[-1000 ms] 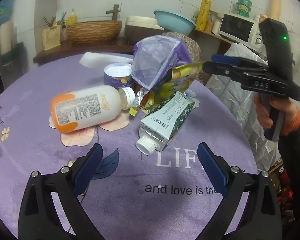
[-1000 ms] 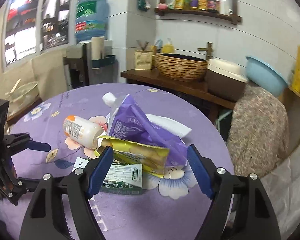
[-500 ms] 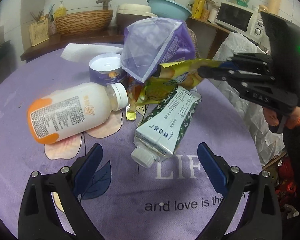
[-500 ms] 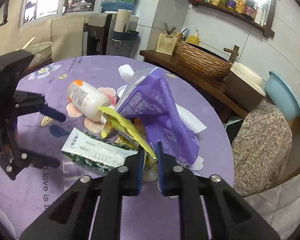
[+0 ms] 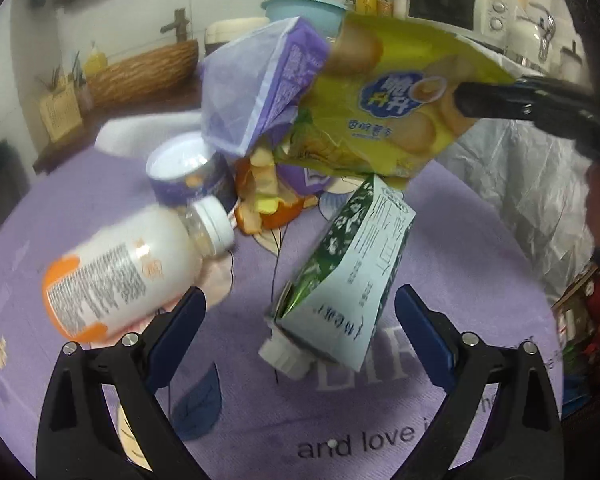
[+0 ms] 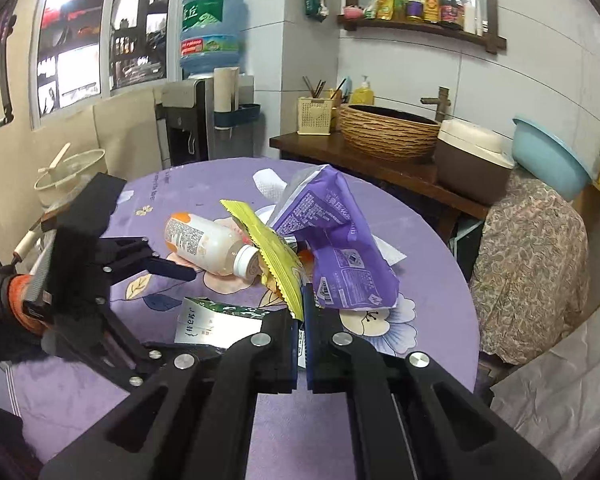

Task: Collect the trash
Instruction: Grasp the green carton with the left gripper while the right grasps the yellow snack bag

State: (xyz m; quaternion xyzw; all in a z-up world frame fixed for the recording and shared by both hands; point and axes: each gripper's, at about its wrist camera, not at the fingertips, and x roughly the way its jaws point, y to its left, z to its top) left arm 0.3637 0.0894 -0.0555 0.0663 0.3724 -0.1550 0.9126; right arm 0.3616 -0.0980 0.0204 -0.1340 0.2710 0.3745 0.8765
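A pile of trash lies on the round purple table (image 5: 480, 240). My right gripper (image 6: 300, 316) is shut on the edge of a yellow snack bag (image 5: 392, 112), which it holds lifted above the pile; the bag shows edge-on in the right wrist view (image 6: 268, 248). My left gripper (image 5: 300, 312) is open, its jaws either side of a flattened green and white carton (image 5: 348, 272), also in the right wrist view (image 6: 216, 324). A white bottle with orange base (image 5: 120, 272) lies left. A purple bag (image 5: 260, 84), orange peel (image 5: 260, 200) and a small purple cup (image 5: 184, 176) sit behind.
A white plastic bag (image 5: 520, 200) hangs off the table's right edge. A wooden counter (image 6: 380, 168) behind holds a wicker basket (image 6: 384, 132), a brown container and a blue basin (image 6: 548, 156). A patterned chair back (image 6: 532, 256) stands at the right. A water dispenser (image 6: 208, 80) stands far left.
My right gripper closed on the yellow snack bag and raised it off the pile, uncovering orange peel. My left gripper moved in closer around the carton.
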